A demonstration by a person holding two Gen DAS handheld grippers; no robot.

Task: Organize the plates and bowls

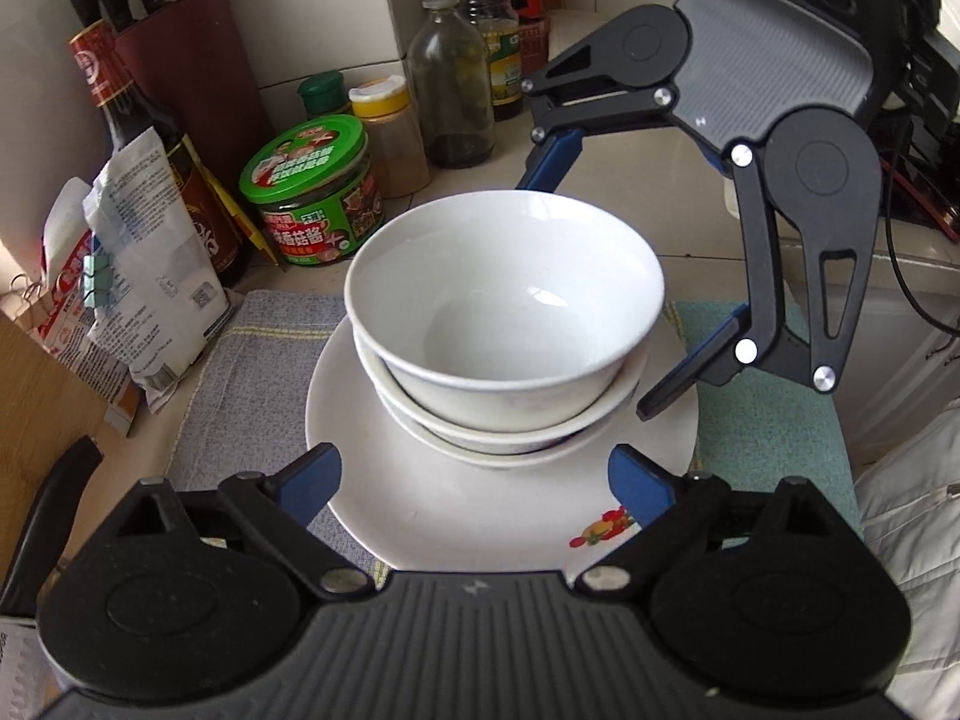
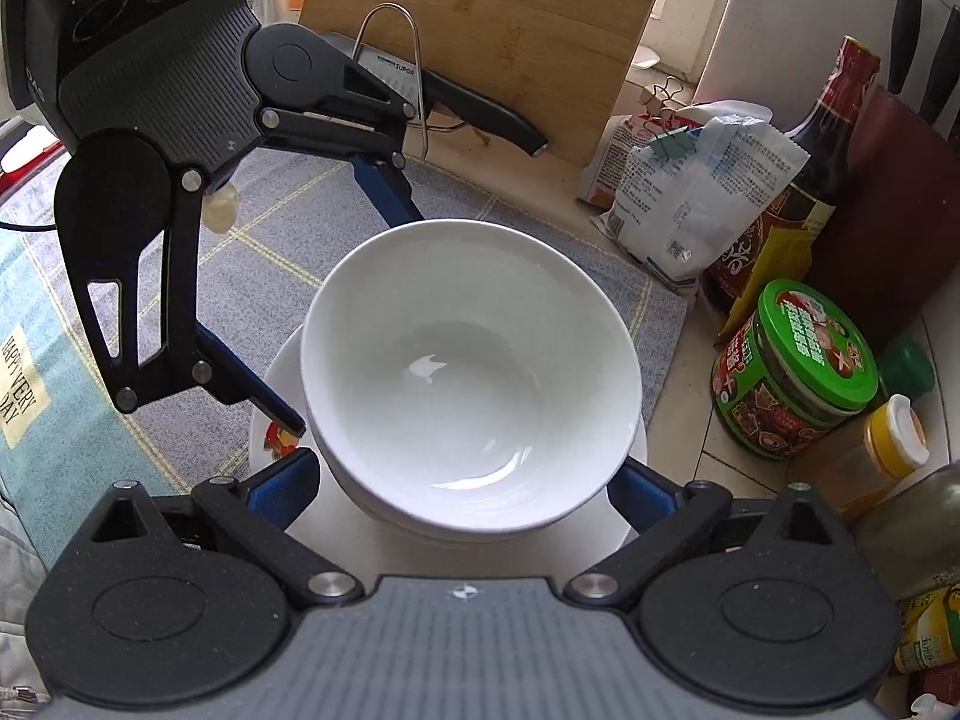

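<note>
Three white bowls are nested in a stack, the top bowl (image 1: 504, 300) (image 2: 468, 372) empty and upright. They stand on a white plate (image 1: 420, 510) (image 2: 273, 372) with a fruit print at its rim. My left gripper (image 1: 474, 468) (image 2: 354, 321) is open, its blue fingers over the plate's near edge, just short of the bowls. My right gripper (image 2: 462, 471) (image 1: 591, 294) is open wide, with one finger on each side of the stack. I see no pad pressing on a bowl.
The plate lies on a grey cloth (image 1: 252, 372) beside a teal cloth (image 1: 768, 420). A green-lidded jar (image 1: 312, 198), sauce bottle (image 1: 150, 138), bags (image 1: 138, 276), spice jars and a knife block (image 1: 186, 60) crowd the wall side. A cutting board (image 2: 480, 12) and knife (image 2: 480, 108) lean nearby.
</note>
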